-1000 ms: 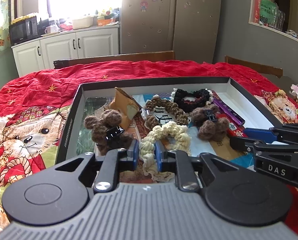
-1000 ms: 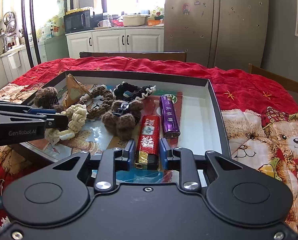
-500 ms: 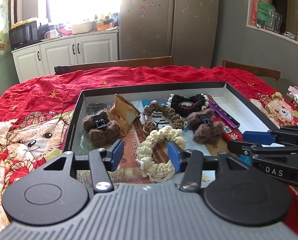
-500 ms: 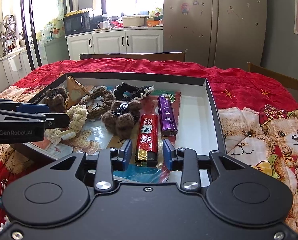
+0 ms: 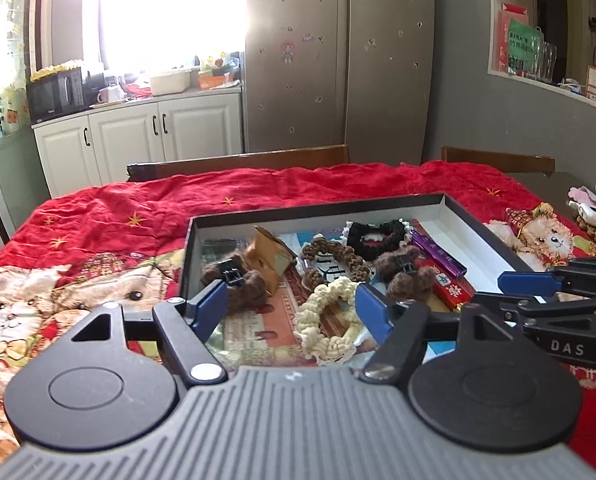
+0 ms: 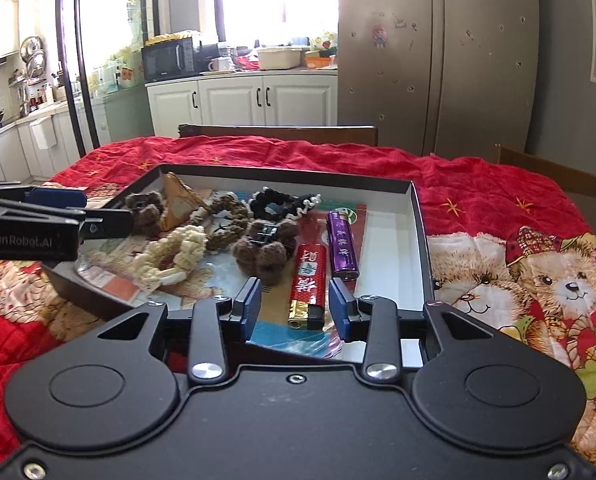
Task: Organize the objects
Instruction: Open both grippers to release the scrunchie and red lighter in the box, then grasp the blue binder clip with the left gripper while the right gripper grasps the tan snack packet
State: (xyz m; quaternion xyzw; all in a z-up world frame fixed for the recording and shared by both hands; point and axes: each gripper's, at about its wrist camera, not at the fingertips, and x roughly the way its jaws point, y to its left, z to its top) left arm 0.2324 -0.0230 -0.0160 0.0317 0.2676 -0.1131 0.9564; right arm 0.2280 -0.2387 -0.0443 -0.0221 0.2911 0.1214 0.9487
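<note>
A black tray [image 5: 321,210] [image 6: 417,216] on the red bedspread holds a cream crocheted scrunchie [image 5: 325,320] [image 6: 174,252], a brown one [image 5: 335,260], a black one [image 5: 375,234], two brown fuzzy hair clips [image 5: 234,280] [image 6: 264,248], a red lighter [image 6: 309,280] [image 5: 443,284], a purple lighter [image 6: 341,246] and a tan paper packet [image 5: 268,260]. My left gripper [image 5: 292,308] is open above the tray's near edge, the cream scrunchie lying between its fingers, untouched. My right gripper [image 6: 296,312] is open just behind the red lighter's near end.
Wooden chair backs [image 5: 238,160] stand behind the table. White and beige items [image 5: 593,216] lie at the table's far right edge. Kitchen cabinets [image 6: 242,100] and a fridge [image 6: 437,52] are beyond. The bedspread with bear prints [image 6: 537,280] surrounds the tray.
Both grippers opened and pulled back and up. The left let go of the cream scrunchie, the right let go of the red lighter; both things now lie in the tray.
</note>
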